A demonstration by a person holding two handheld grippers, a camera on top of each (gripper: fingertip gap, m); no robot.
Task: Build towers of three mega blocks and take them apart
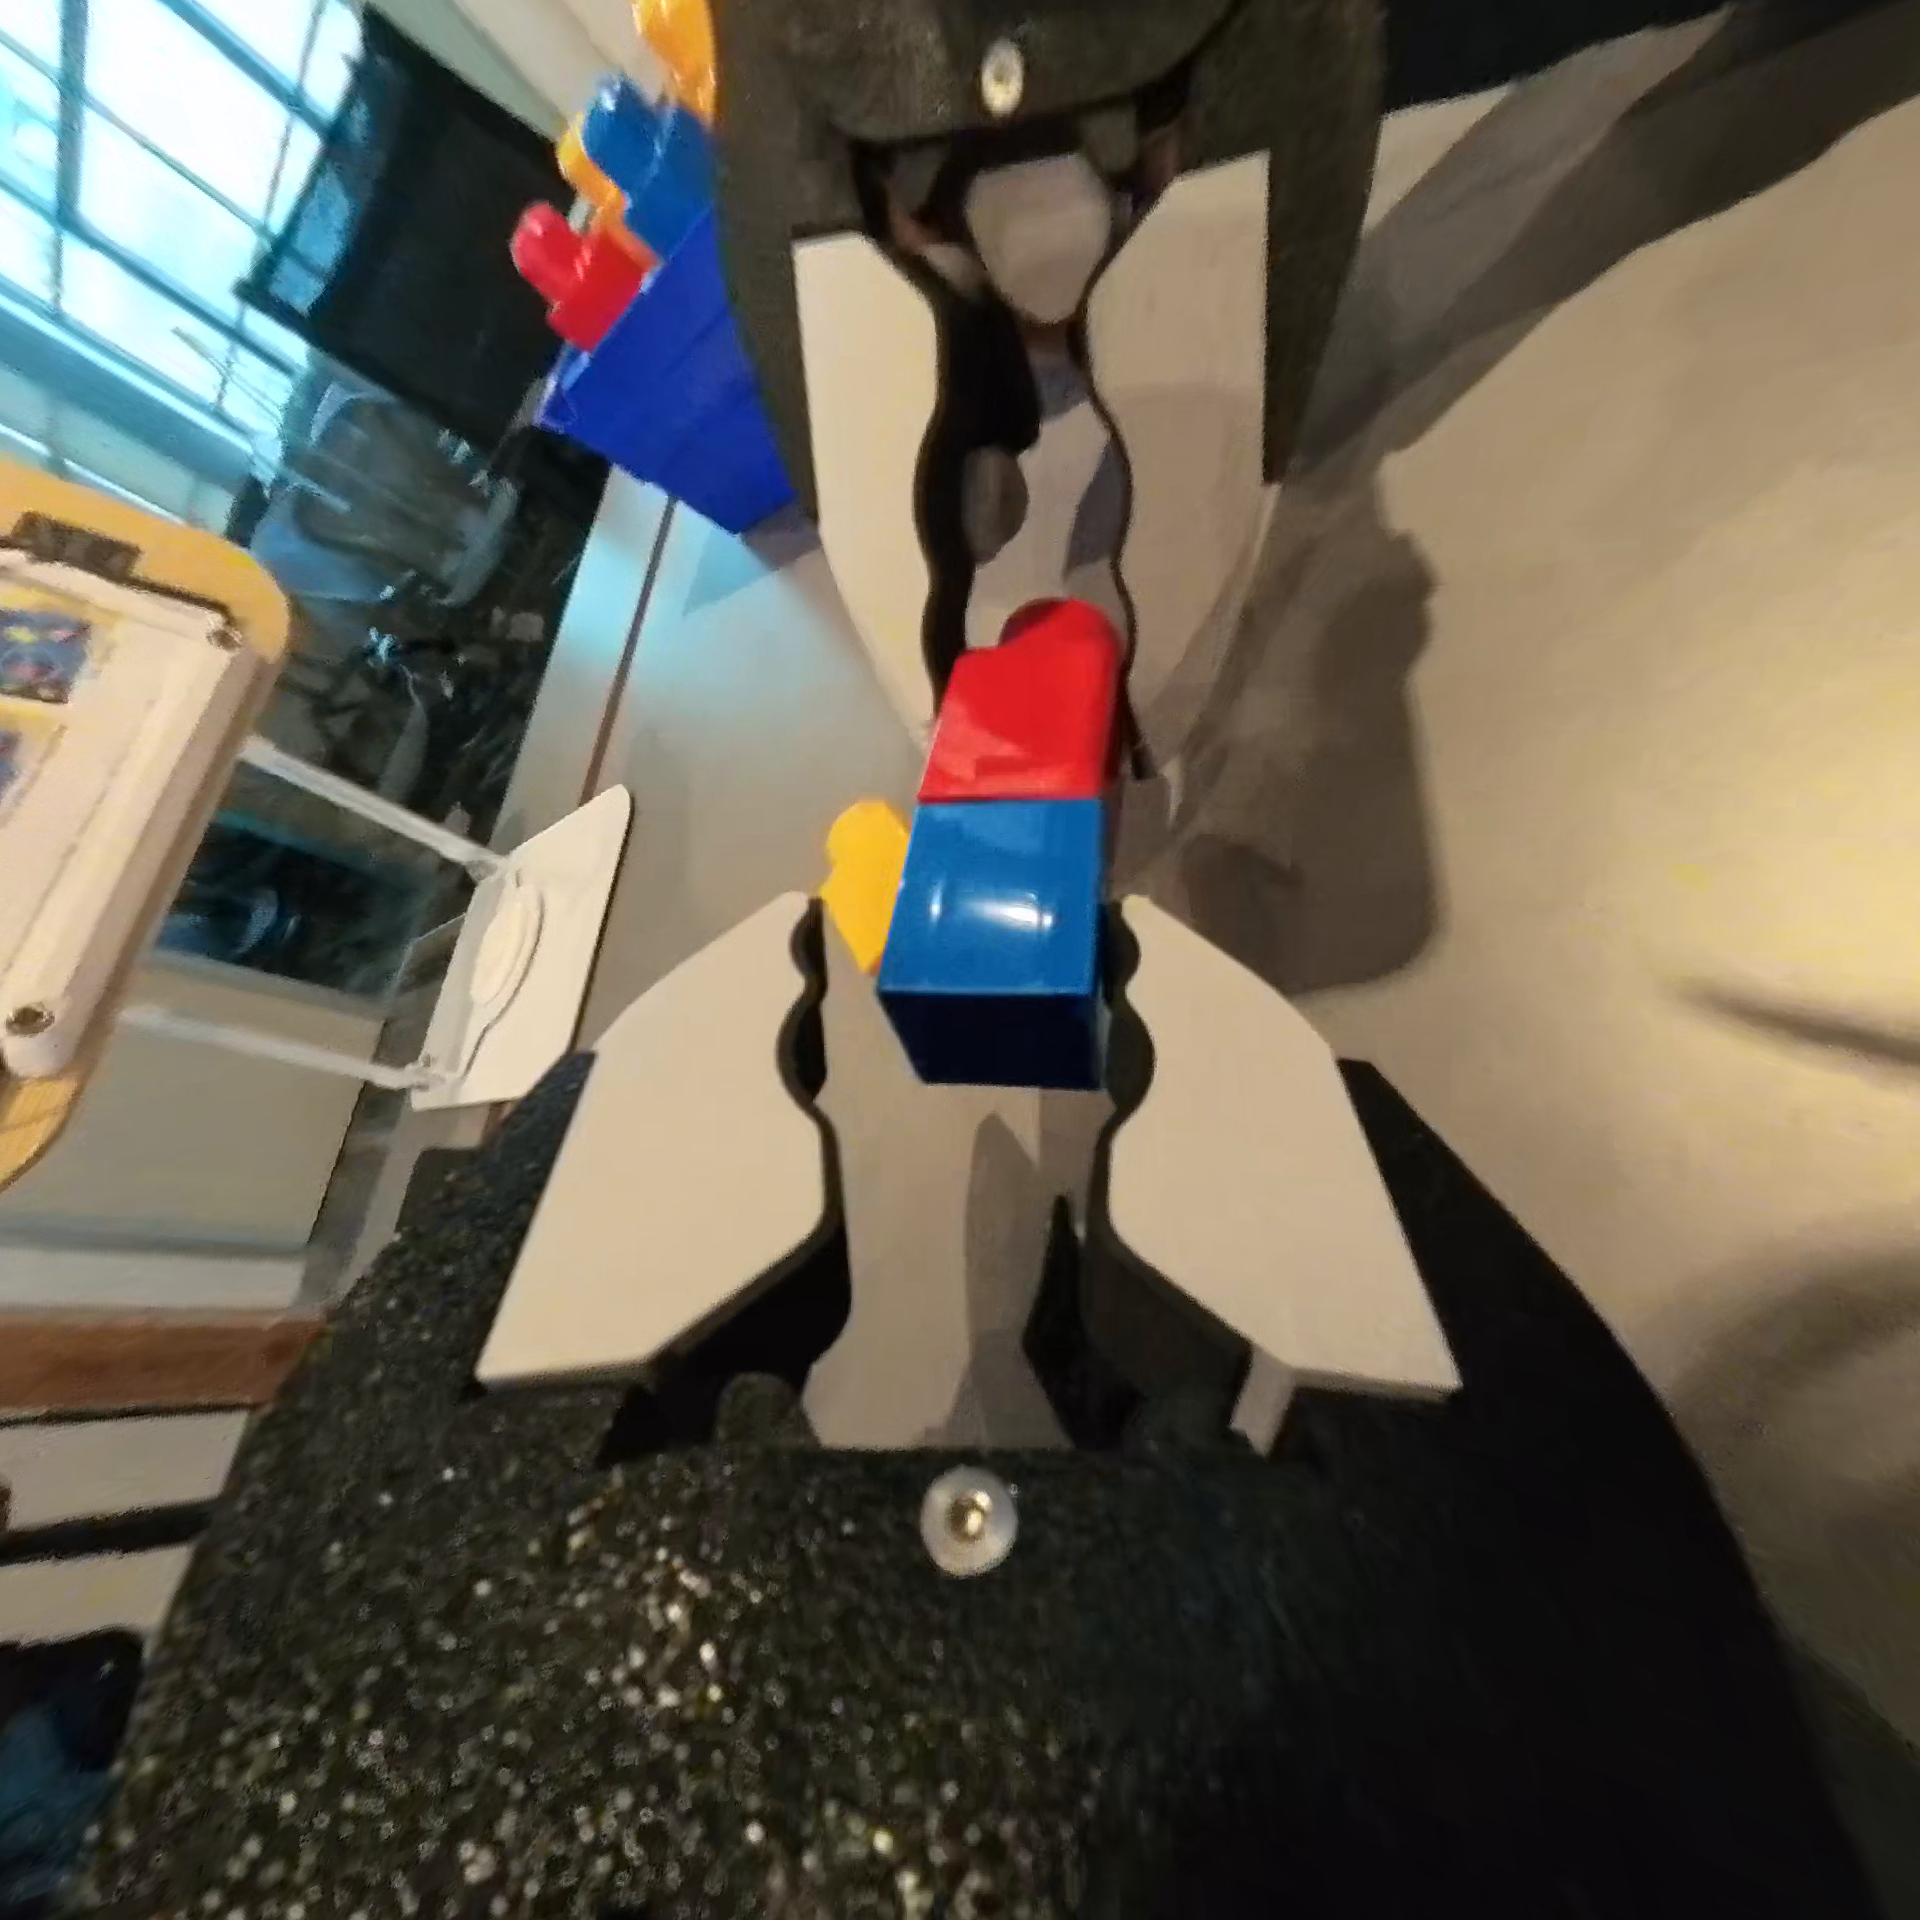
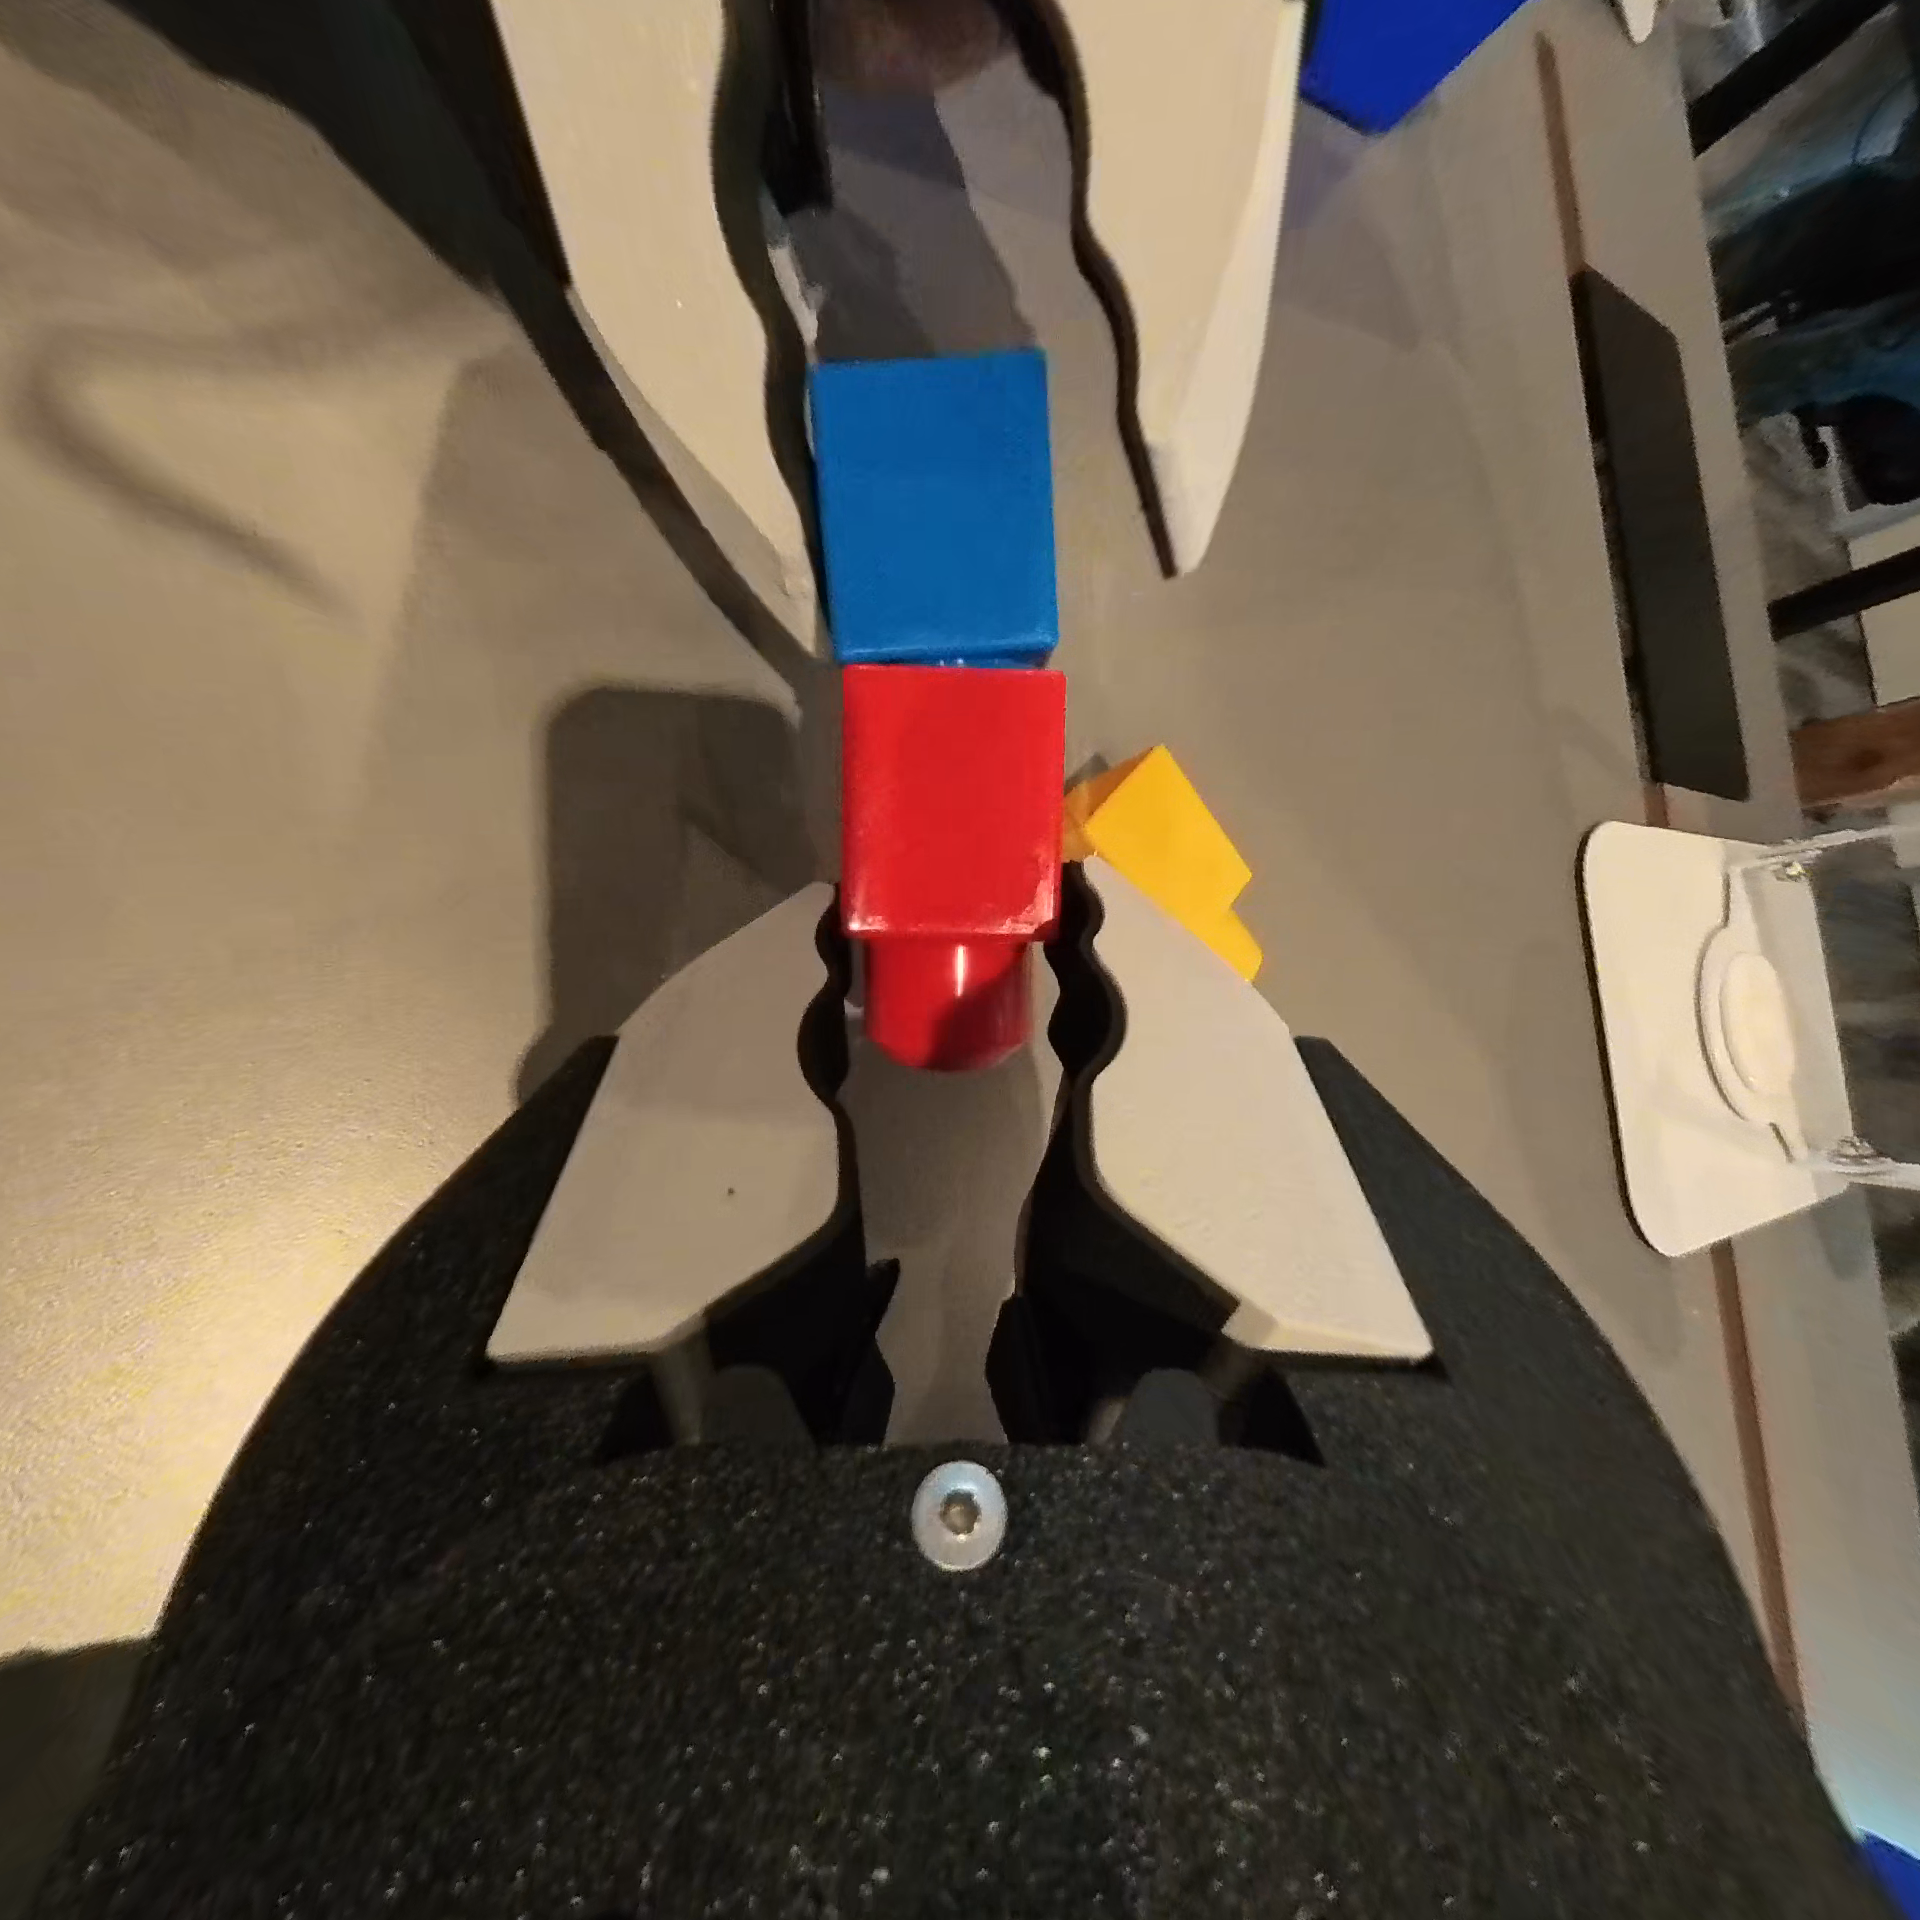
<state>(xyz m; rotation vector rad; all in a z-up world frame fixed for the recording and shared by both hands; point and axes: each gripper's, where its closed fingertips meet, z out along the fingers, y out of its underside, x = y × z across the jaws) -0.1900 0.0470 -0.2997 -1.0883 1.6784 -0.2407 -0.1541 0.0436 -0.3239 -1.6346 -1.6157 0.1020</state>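
Two joined mega blocks are held in the air between opposed tools. The left gripper [image 1: 966, 935], lower centre of its own view, has its jaws pinching the blue block [image 1: 992, 935]. The right gripper [image 2: 951, 935], lower centre of its view, has its jaws pinching the red block [image 2: 948, 795], whose stud points back toward that camera. A thin gap shows at the seam in the right wrist view; judged a pull-apart or press-together grip, opposed so force runs along the stack axis. A yellow block [image 2: 1164, 842] lies on the counter [image 2: 260, 727] just beside the stack, centre right. A blue bin [image 1: 675, 405] with spare blocks sits at upper left of the left wrist view.
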